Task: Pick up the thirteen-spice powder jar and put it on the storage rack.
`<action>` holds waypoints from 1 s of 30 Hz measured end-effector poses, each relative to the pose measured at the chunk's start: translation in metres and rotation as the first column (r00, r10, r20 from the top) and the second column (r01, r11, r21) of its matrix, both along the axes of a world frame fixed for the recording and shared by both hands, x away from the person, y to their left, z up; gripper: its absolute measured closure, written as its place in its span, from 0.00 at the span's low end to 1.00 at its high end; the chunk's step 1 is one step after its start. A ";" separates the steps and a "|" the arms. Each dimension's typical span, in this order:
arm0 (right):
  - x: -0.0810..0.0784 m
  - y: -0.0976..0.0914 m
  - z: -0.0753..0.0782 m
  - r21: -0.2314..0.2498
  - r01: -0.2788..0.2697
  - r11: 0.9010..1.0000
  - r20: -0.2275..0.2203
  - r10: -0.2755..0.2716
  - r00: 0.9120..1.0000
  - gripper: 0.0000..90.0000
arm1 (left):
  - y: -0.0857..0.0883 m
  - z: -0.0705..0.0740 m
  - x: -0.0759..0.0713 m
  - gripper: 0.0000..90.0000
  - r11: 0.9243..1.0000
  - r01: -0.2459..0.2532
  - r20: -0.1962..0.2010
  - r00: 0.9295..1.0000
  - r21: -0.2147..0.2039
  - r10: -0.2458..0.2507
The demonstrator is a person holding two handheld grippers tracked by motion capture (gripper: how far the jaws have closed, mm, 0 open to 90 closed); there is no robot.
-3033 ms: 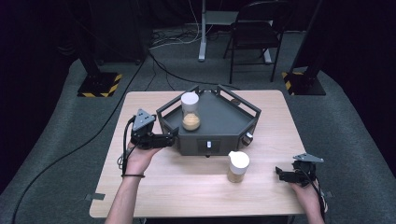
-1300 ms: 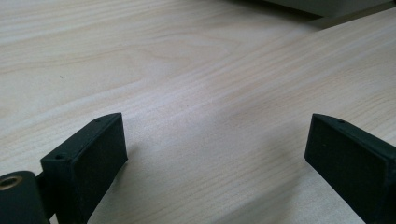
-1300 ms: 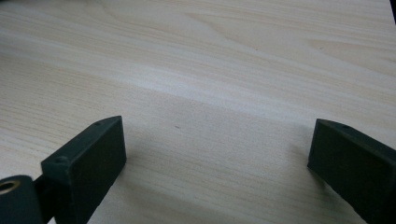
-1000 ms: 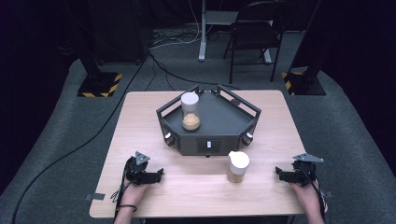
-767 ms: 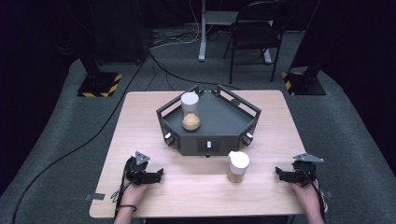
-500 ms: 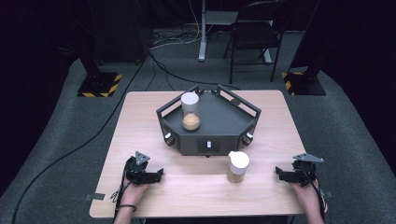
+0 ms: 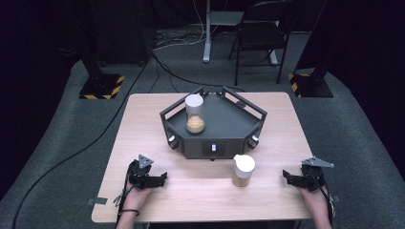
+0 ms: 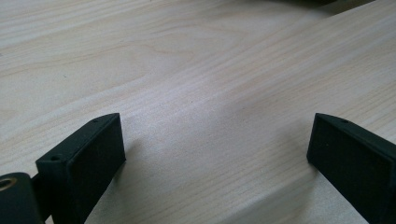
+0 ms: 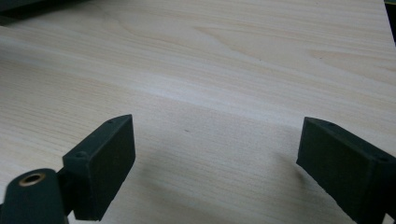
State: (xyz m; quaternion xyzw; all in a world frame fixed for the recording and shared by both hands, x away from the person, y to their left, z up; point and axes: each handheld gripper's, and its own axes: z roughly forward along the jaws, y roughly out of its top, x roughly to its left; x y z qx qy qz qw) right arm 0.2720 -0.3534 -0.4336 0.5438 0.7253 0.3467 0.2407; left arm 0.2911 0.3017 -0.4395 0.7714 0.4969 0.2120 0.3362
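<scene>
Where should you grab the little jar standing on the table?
Probably around the clear body of the jar, just below its wider white lid, coming level from the right with the right hand-held gripper. It stands upright, that side is clear, and the black tray sits behind.

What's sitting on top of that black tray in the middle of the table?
A jar with a white lid stands on the black tray, tan filling in its lower part. What lies under the tray is hidden.

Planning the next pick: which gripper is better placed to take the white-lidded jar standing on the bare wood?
Probably right. The white-lidded jar of tan grains stands nearer the right gripper than the left gripper; the right gripper's jaws, just closing, hold nothing.
</scene>
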 end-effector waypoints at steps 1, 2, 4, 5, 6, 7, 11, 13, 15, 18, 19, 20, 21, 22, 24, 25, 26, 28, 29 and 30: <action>-0.001 -0.001 0.000 0.009 -0.003 1.000 0.001 0.003 1.000 0.11 | 0.000 0.000 0.000 0.04 1.000 0.000 0.000 1.000 0.000 0.000; -0.001 -0.002 0.001 0.015 -0.008 1.000 0.004 0.008 1.000 0.11 | 0.000 0.000 0.000 0.04 1.000 0.000 0.000 1.000 0.000 0.000; -0.002 -0.003 0.002 0.028 -0.016 0.999 0.008 0.016 1.000 0.11 | 0.000 0.000 0.000 0.04 1.000 0.000 0.000 1.000 0.000 0.000; -0.003 -0.003 0.003 0.032 -0.021 0.999 0.012 0.020 1.000 0.10 | 0.000 0.000 0.000 0.04 1.000 0.000 0.000 1.000 0.000 0.000; -0.003 -0.003 0.003 0.032 -0.021 0.999 0.012 0.020 1.000 0.10 | 0.000 0.000 0.000 0.04 1.000 0.000 0.000 1.000 0.000 0.000; -0.004 -0.003 0.004 0.044 -0.030 0.999 0.018 0.029 0.999 0.10 | 0.000 0.000 0.000 0.04 1.000 0.000 0.000 1.000 0.000 0.000; -0.006 -0.001 0.009 0.050 -0.055 0.997 0.031 0.054 0.998 0.09 | 0.000 0.000 0.000 0.04 1.000 0.000 -0.001 1.000 0.000 0.000; -0.009 0.000 0.012 0.058 -0.069 0.996 0.046 0.067 0.997 0.09 | 0.000 0.000 0.000 0.04 1.000 -0.001 0.000 1.000 0.000 0.001; -0.010 0.001 0.014 0.061 -0.075 0.995 0.054 0.071 0.996 0.09 | 0.000 0.000 0.000 0.04 1.000 0.000 0.000 1.000 0.000 0.000; -0.012 0.001 0.016 0.075 -0.094 0.993 0.070 0.089 0.994 0.09 | 0.000 0.000 0.000 0.04 1.000 -0.001 -0.001 1.000 0.000 0.001; -0.014 0.002 0.018 0.082 -0.103 0.991 0.081 0.097 0.992 0.09 | 0.000 0.000 0.000 0.04 1.000 -0.001 -0.001 1.000 0.000 0.001; -0.014 0.002 0.018 0.082 -0.103 0.991 0.081 0.097 0.992 0.09 | 0.000 0.000 0.000 0.04 1.000 0.000 -0.001 1.000 0.000 0.000; -0.015 0.002 0.019 0.086 -0.110 0.990 0.087 0.102 0.991 0.08 | 0.000 0.000 0.000 0.04 1.000 0.000 -0.001 1.000 0.000 0.000; -0.017 0.003 0.022 0.095 -0.119 0.988 0.101 0.110 0.989 0.08 | 0.000 0.000 0.000 0.04 1.000 0.000 -0.001 1.000 0.000 0.000; -0.018 0.003 0.023 0.101 -0.124 0.987 0.107 0.113 0.988 0.08 | 0.000 0.000 0.000 0.04 1.000 -0.001 -0.001 1.000 0.000 0.001; -0.019 0.004 0.024 0.108 -0.129 0.986 0.111 0.117 0.987 0.07 | 0.000 0.000 0.000 0.04 1.000 -0.001 -0.001 1.000 0.000 0.001; -0.021 0.006 0.026 0.120 -0.131 0.984 0.119 0.117 0.986 0.06 | 0.000 0.000 0.000 0.04 1.000 0.000 0.000 1.000 0.000 0.000; -0.023 0.007 0.029 0.130 -0.140 0.982 0.129 0.123 0.984 0.05 | 0.000 0.000 0.000 0.04 1.000 0.000 0.000 1.000 0.000 0.000; -0.024 0.008 0.030 0.135 -0.145 0.980 0.132 0.127 0.983 0.05 | 0.000 0.000 0.000 0.04 1.000 0.000 -0.001 1.000 0.000 0.000; -0.024 0.010 0.031 0.139 -0.150 0.979 0.136 0.131 0.982 0.05 | 0.000 0.000 0.000 0.04 1.000 0.000 -0.001 1.000 0.000 0.000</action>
